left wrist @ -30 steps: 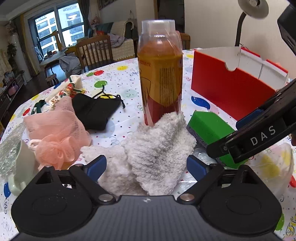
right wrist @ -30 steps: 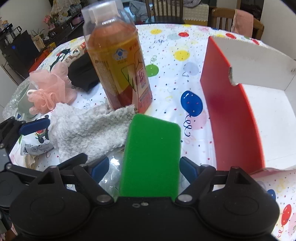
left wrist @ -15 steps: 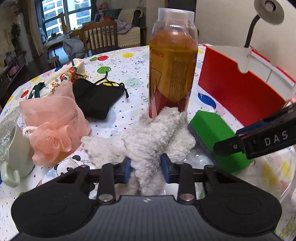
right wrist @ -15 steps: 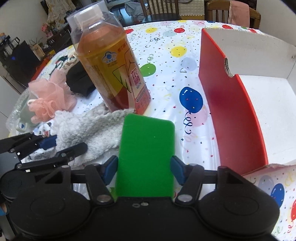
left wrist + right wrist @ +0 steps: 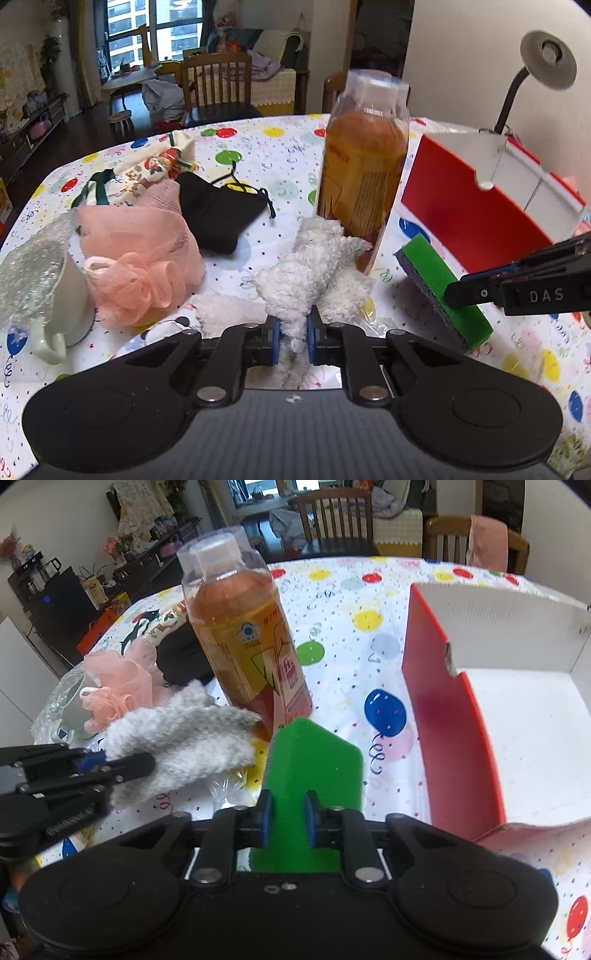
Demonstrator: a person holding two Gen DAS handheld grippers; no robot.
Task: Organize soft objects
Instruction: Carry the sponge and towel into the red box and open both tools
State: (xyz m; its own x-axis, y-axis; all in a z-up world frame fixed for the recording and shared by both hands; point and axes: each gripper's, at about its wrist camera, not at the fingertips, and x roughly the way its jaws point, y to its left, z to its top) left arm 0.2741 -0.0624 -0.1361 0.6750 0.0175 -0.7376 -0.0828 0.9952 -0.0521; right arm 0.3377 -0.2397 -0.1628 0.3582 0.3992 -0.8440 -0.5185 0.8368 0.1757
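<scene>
My left gripper [image 5: 290, 341] is shut on a fluffy white towel [image 5: 310, 269] and lifts its near end off the table; the towel also shows in the right wrist view [image 5: 184, 746]. My right gripper [image 5: 288, 821] is shut on a green sponge [image 5: 314, 768], squeezing it narrow and tilting it up; the sponge also shows in the left wrist view [image 5: 439, 288]. The red and white box [image 5: 454, 738] stands open to the right of the sponge. A pink mesh pouf [image 5: 136, 280] and a black cloth pouch [image 5: 218, 218] lie at the left.
A tall bottle of amber drink [image 5: 362, 177] stands just behind the towel and sponge, also in the right wrist view [image 5: 247, 646]. A white mug [image 5: 55, 306] under clear wrap sits at the far left. A printed fabric bag [image 5: 155, 170] lies behind the pouch.
Both grippers went from open to shut: the left closed on the white towel and raised it, the right closed on the green sponge, squeezing it and lifting it toward the box.
</scene>
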